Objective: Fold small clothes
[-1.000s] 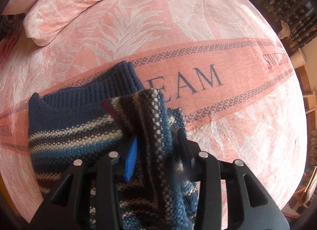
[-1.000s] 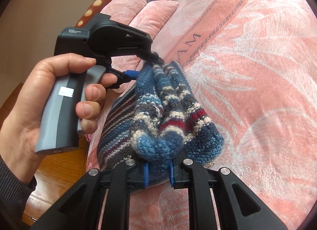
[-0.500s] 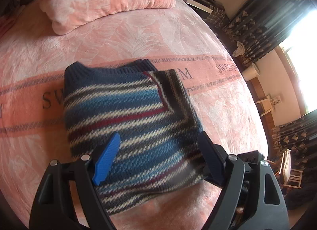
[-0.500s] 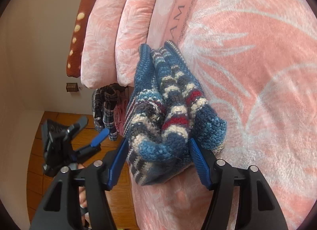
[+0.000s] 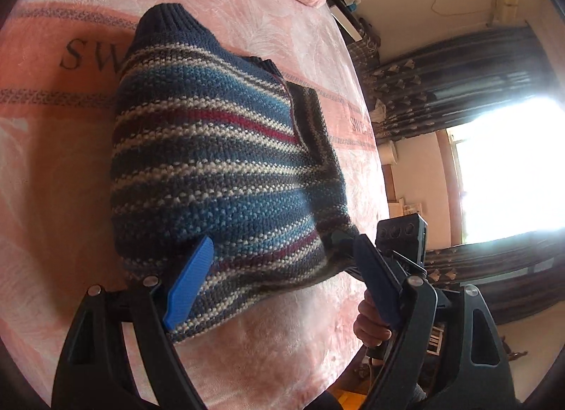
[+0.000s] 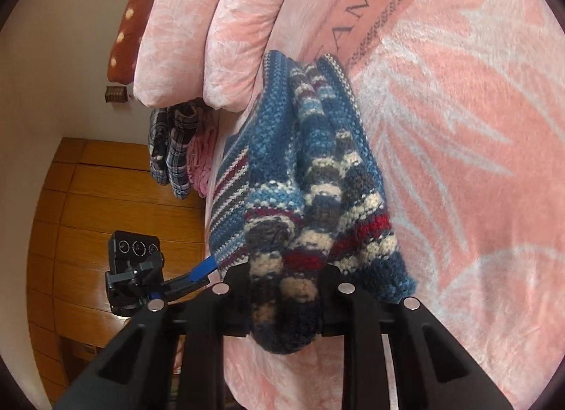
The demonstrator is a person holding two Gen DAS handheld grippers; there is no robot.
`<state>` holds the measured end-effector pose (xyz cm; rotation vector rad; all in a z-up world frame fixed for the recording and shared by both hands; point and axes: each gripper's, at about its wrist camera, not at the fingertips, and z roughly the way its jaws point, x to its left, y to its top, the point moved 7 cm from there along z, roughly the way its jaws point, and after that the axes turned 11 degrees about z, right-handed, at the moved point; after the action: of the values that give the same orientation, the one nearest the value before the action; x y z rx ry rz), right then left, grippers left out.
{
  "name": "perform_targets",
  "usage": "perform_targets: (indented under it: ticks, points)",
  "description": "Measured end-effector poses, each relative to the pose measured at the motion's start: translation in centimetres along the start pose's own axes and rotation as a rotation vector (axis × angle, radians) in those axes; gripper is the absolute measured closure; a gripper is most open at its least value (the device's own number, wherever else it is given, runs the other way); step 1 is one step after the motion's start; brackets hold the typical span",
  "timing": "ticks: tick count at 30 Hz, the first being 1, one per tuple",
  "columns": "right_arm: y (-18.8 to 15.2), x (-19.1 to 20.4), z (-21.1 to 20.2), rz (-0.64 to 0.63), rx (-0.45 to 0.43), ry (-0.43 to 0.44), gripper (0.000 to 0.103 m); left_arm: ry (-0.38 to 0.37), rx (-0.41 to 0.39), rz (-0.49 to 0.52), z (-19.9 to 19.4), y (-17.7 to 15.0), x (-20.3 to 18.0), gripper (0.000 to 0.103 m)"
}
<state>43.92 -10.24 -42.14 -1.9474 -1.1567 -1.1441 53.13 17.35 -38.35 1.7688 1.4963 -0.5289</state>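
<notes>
the folded sweater (image 5: 219,170) lies on the pink bed (image 5: 53,180). the right gripper (image 6: 284,290) pinches its thick edge; the left gripper (image 5: 279,290) is wide apart. pulling now could undo the fold.

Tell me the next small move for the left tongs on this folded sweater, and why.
Probably close the left tongs on the near edge of the folded striped sweater. They stand open, straddling that edge, while the right tongs look shut on its bunched end. A second grip should keep the folds together if it is lifted off the pink bedspread.
</notes>
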Motion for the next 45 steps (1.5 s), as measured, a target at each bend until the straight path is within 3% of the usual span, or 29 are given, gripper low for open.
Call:
perform_targets:
  ticks: [2,4,6,8,11,12,14,17,19,23,25,26,27,28,29,30,32,34,36,38,40,41,42,43,44,45]
  points:
    - [0.1,-0.6,-0.2,-0.009,0.009,-0.04,0.081,-0.007,0.043,-0.041,1.4,-0.9,1.4,0.024]
    - [0.0,-0.5,-0.2,-0.021,0.034,-0.035,0.071,-0.016,0.038,-0.047,1.6,-1.5,1.7,0.025]
    - [0.7,0.2,0.2,-0.014,0.076,0.0,0.048,-0.047,0.004,-0.033,1.0,-1.3,0.8,0.025]
    - [2.4,1.1,0.6,-0.037,0.051,-0.037,0.047,-0.077,-0.036,-0.024,0.1,-0.8,-0.1,0.025]
    - [4.3,1.7,2.2,0.005,0.1,-0.031,0.047,-0.132,-0.083,-0.007,-0.7,0.5,-1.8,0.025]
    - [4.5,1.9,2.7,0.0,0.117,-0.038,0.056,-0.144,-0.091,0.0,-0.7,0.9,-2.4,0.025]
    - [4.4,2.6,2.3,-0.119,0.069,-0.125,0.078,-0.168,-0.091,0.007,-0.2,1.6,-3.4,0.025]
    - [3.3,2.8,0.5,-0.207,-0.026,-0.172,0.081,-0.148,-0.022,0.012,2.3,1.3,-3.3,0.025]
    - [2.5,0.9,0.6,-0.196,-0.021,-0.201,0.081,-0.092,0.045,0.007,4.5,0.7,-1.9,0.03]
    - [2.9,0.7,0.5,-0.164,0.007,-0.112,0.067,-0.092,0.054,-0.006,5.5,0.1,-1.4,0.03]
    - [4.3,1.8,0.5,-0.144,-0.001,-0.089,0.055,-0.103,0.04,-0.011,5.2,0.3,-1.6,0.029]
    - [5.1,2.2,0.8,-0.127,0.006,-0.081,0.044,-0.102,0.043,-0.006,5.2,0.3,-1.7,0.029]
    - [5.7,2.5,1.3,-0.11,0.027,-0.075,0.044,-0.098,0.049,0.001,5.4,0.3,-1.8,0.029]
    - [6.0,2.9,1.8,-0.116,0.039,-0.093,0.052,-0.092,0.053,0.005,5.5,0.3,-1.8,0.029]
    - [6.1,3.6,2.0,-0.189,0.03,-0.14,0.083,-0.09,0.055,0.007,5.5,0.2,-1.7,0.029]
    - [6.2,4.1,1.6,-0.262,-0.018,-0.207,0.083,-0.088,0.057,0.008,5.7,0.1,-1.7,0.029]
    - [6.7,2.1,1.5,-0.207,-0.051,-0.282,0.084,-0.094,0.057,0.002,6.0,0.0,-1.8,0.029]
    - [6.7,0.0,1.9,-0.161,-0.024,-0.276,0.079,-0.103,0.064,-0.006,6.0,-0.2,-1.9,0.03]
    - [6.9,0.7,1.1,-0.147,-0.016,-0.207,0.066,-0.113,0.048,0.021,5.0,0.1,-2.8,0.03]
    - [8.2,1.9,-0.4,-0.148,-0.08,-0.175,0.061,-0.105,-0.006,0.069,3.1,1.5,-3.6,0.028]
    - [9.7,3.3,-0.3,-0.146,-0.078,-0.161,0.061,-0.084,-0.067,0.067,1.2,3.5,-2.9,0.026]
    - [10.4,3.9,0.5,-0.147,-0.058,-0.162,0.055,-0.083,-0.093,0.043,0.5,4.4,-2.2,0.026]
    - [10.9,4.4,1.7,-0.152,-0.028,-0.172,0.041,-0.092,-0.117,0.015,-0.1,5.2,-1.5,0.025]
    - [11.4,4.6,3.0,-0.158,-0.001,-0.195,0.038,-0.098,-0.124,-0.005,-0.3,5.7,-1.1,0.025]
    - [11.7,4.6,4.2,-0.175,0.014,-0.231,0.045,-0.089,-0.12,-0.015,-0.1,6.2,-0.7,0.025]
    - [11.9,4.7,5.0,-0.217,0.008,-0.279,0.081,-0.072,-0.105,-0.016,0.3,6.5,-0.3,0.025]
